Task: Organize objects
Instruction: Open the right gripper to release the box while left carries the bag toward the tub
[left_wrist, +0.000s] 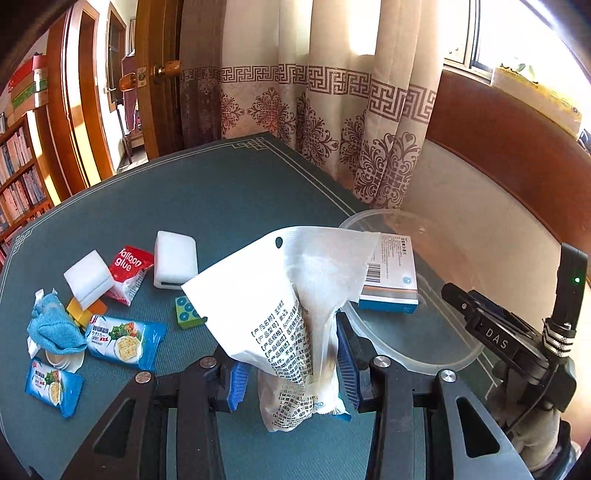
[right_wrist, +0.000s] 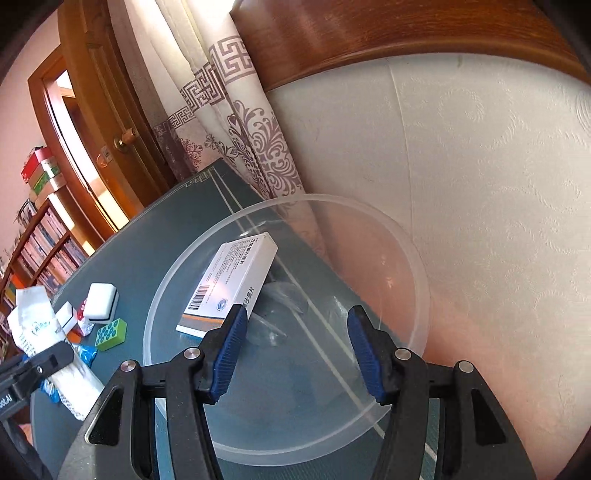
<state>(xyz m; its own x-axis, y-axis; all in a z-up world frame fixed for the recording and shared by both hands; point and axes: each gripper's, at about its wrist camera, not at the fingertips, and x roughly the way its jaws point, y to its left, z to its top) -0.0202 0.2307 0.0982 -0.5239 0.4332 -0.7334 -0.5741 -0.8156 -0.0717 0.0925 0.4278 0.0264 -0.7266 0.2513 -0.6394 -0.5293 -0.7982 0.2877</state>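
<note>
The left tool (left_wrist: 291, 363) clamps a crinkly white pouch (left_wrist: 291, 291) between its ribbed blue pads, lifted above the green desk (left_wrist: 221, 195), the pouch's top flaring toward the clear round bowl (left_wrist: 424, 360) on the right. The right tool (right_wrist: 295, 354) hangs over that bowl (right_wrist: 413, 258) with jaws wide and holding nothing. Inside the bowl, a flat white carton (right_wrist: 229, 284) leans against its left wall. The bowl sits at the desk's right edge, near curtain and wall. Left, well apart from the bowl, lie two white foam blocks (left_wrist: 175, 260), a red sachet (left_wrist: 129, 273), a green block (left_wrist: 188, 312), a blue cloth (left_wrist: 53, 325) and cracker packs (left_wrist: 125, 341); the far desk is bare.
</note>
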